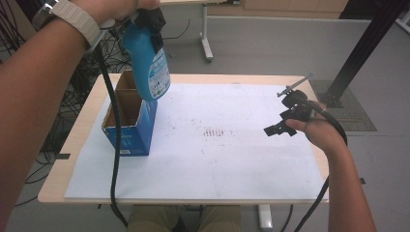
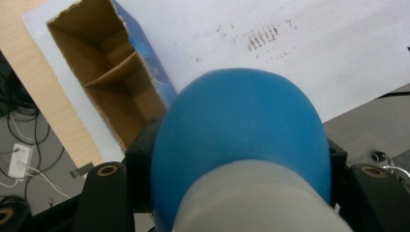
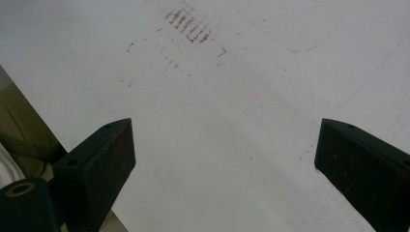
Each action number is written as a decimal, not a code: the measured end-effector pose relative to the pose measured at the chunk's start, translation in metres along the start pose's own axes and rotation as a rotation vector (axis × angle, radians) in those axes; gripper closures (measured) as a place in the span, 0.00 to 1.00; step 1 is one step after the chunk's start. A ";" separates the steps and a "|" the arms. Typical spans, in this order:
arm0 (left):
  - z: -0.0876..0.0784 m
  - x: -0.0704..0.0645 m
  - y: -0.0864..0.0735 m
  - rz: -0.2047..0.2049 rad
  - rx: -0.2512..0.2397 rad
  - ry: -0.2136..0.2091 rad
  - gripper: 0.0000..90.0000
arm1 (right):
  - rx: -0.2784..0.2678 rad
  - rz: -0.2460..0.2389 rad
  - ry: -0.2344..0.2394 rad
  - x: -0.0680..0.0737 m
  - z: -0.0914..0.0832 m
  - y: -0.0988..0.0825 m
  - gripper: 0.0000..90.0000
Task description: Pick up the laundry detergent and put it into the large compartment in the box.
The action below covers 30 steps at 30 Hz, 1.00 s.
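A blue bottle (image 1: 147, 58) with a printed label hangs bottom-down in the air above an open blue cardboard box (image 1: 129, 121) with brown dividers inside. My left gripper (image 1: 149, 17) is shut on the bottle's top end, high at the upper left. In the left gripper view the blue bottle (image 2: 241, 130) bulges between the black jaws, and the box (image 2: 111, 82) lies below and to the left. Over the right side of the white sheet my right gripper (image 1: 278, 126) hovers open; its jaws (image 3: 222, 159) stand wide apart with nothing between them.
A white paper sheet (image 1: 217, 154) with brown smudges (image 1: 216, 131) covers most of the wooden table (image 1: 82, 130). A black frame post (image 1: 367, 43) rises at the back right. Cables lie on the floor at the left (image 1: 19, 29).
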<state>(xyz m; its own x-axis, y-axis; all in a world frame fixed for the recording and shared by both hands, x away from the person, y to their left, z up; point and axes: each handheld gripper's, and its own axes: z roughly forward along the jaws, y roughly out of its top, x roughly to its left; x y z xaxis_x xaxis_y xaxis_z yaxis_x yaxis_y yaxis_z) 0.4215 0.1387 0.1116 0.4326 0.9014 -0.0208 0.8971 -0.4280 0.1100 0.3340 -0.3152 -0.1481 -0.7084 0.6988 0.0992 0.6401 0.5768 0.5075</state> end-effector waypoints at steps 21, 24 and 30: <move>-0.006 0.033 -0.012 -0.137 0.005 0.020 0.43 | -0.013 -0.002 -0.006 0.001 -0.001 0.000 0.08; -0.005 0.038 -0.014 -0.152 0.006 0.018 0.43 | -0.014 -0.002 -0.005 0.002 0.000 0.000 0.08; -0.004 0.047 -0.019 -0.192 -0.001 0.016 0.43 | -0.010 -0.004 -0.005 0.002 0.000 0.001 0.08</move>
<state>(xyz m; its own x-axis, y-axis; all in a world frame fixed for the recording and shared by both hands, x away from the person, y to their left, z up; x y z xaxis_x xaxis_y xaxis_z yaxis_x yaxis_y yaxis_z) 0.4248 0.1892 0.1127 0.2518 0.9675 -0.0254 0.9629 -0.2478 0.1070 0.3333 -0.3139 -0.1473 -0.7094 0.6987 0.0928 0.6341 0.5752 0.5167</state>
